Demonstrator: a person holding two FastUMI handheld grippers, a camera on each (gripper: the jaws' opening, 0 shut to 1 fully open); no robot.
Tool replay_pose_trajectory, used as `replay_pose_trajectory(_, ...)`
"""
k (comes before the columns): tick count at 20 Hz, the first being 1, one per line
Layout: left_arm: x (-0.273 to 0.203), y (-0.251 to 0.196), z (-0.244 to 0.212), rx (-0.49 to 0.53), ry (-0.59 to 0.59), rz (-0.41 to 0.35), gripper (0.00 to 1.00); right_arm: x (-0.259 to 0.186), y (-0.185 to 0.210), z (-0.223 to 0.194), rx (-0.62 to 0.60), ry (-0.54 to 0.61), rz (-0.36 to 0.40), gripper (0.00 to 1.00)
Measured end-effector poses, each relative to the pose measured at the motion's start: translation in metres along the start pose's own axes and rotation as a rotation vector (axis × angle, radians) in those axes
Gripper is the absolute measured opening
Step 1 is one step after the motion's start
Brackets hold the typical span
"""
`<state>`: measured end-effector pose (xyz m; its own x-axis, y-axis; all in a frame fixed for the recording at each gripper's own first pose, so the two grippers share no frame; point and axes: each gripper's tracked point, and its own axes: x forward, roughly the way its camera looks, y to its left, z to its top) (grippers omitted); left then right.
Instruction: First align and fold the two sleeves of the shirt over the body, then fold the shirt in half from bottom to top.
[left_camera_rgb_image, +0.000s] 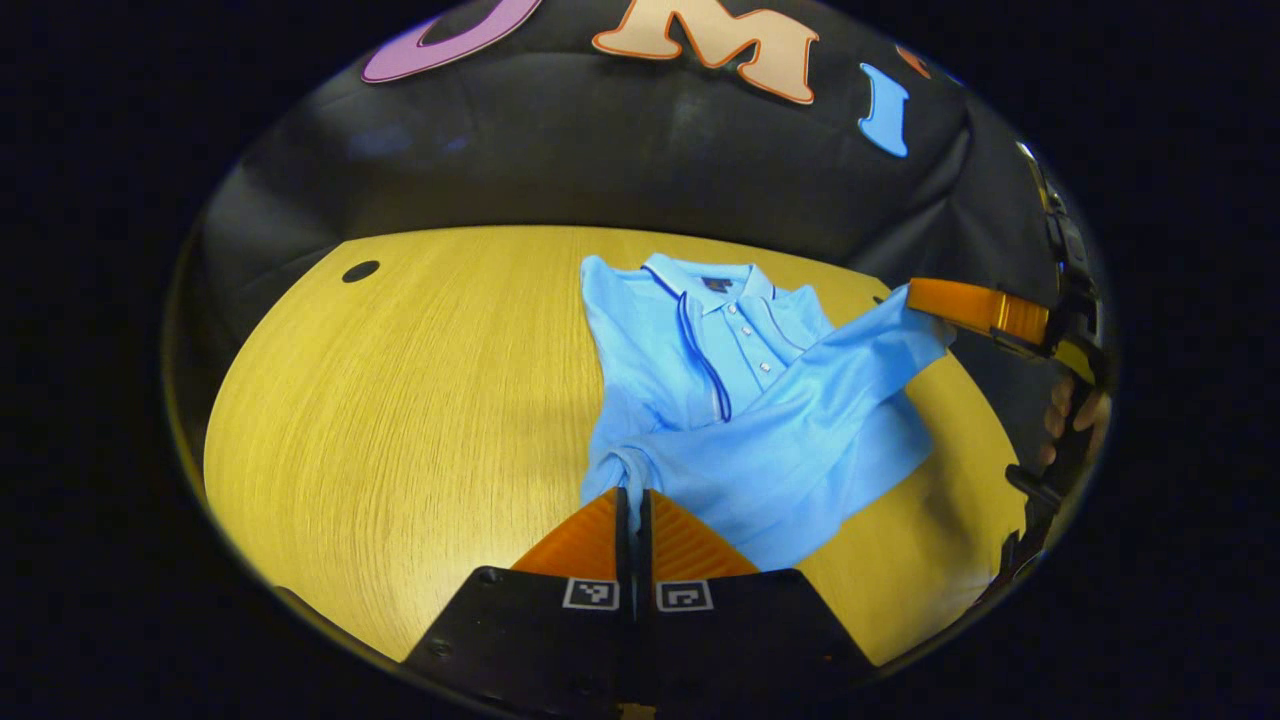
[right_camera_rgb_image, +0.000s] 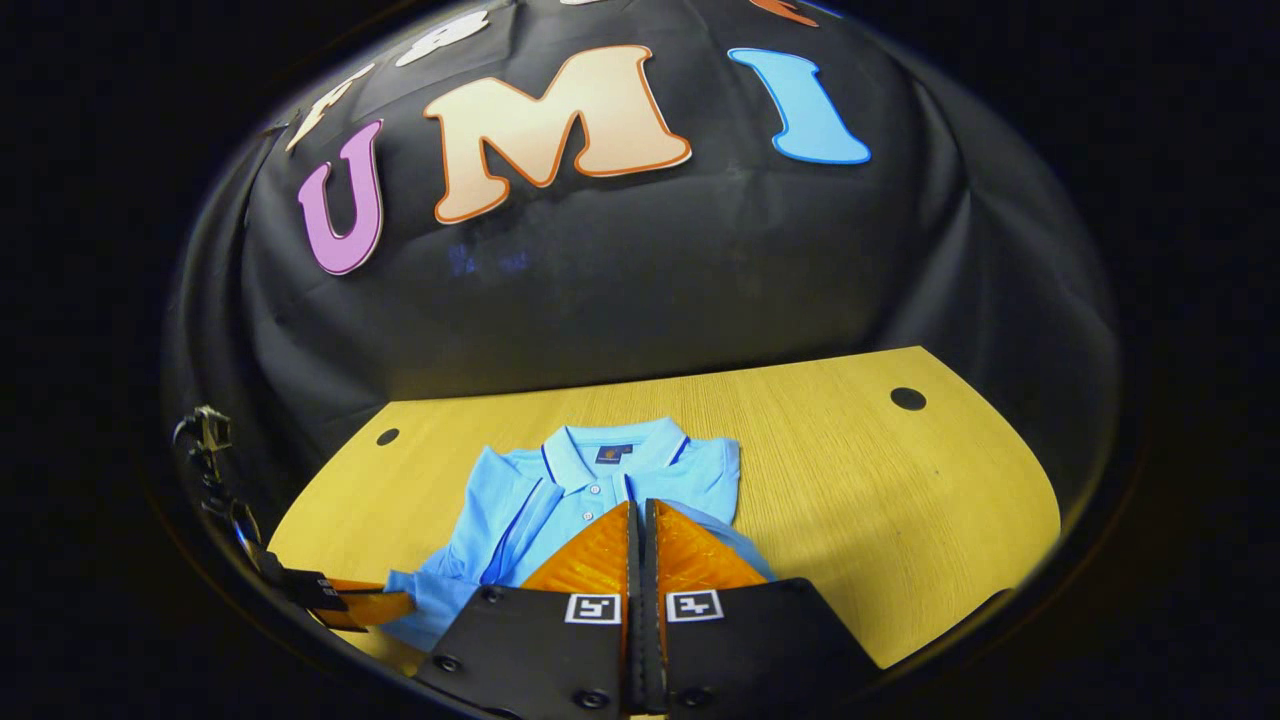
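Note:
A light blue polo shirt lies on the yellow wooden table, collar toward the back wall and sleeves folded in over the body. My left gripper is shut on a bunched corner of the shirt's lower edge. At the right of the left gripper view, my right gripper holds the other lower corner lifted off the table, so the fabric hangs stretched between the two. In the right gripper view, the right gripper stands shut above the shirt, and the left gripper grips fabric at the lower left.
The table has small round holes near its back corners. A hand holds the right gripper at the right edge. Bare wood stretches left of the shirt in the left gripper view and right of it in the right gripper view.

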<state>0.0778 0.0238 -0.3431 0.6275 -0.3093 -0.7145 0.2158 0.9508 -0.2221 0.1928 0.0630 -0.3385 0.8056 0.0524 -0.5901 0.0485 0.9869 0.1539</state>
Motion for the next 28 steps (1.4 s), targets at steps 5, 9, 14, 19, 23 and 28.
replay_pose_trajectory(5,-0.001,-0.010,0.065,-0.004,-0.108,-0.038,0.00,0.000,-0.005,0.010,0.031,-0.029,-0.001,0.02)
replay_pose_trajectory(9,0.019,-0.007,0.106,0.038,-0.157,-0.050,0.00,0.011,-0.015,0.017,0.050,-0.039,-0.021,0.02)
replay_pose_trajectory(14,0.062,-0.001,0.134,0.026,-0.150,-0.063,0.00,0.042,-0.028,0.027,0.053,-0.051,-0.058,0.02)
replay_pose_trajectory(19,0.111,0.019,0.120,0.045,-0.076,-0.024,0.00,0.085,-0.043,0.015,0.063,-0.016,-0.111,0.02)
replay_pose_trajectory(23,0.127,0.024,0.108,-0.010,-0.060,-0.032,0.33,0.100,-0.046,-0.004,0.058,0.023,-0.136,0.01)
replay_pose_trajectory(28,0.105,0.030,0.121,0.025,-0.127,0.012,0.97,0.078,-0.035,0.010,0.012,-0.030,-0.123,0.99)
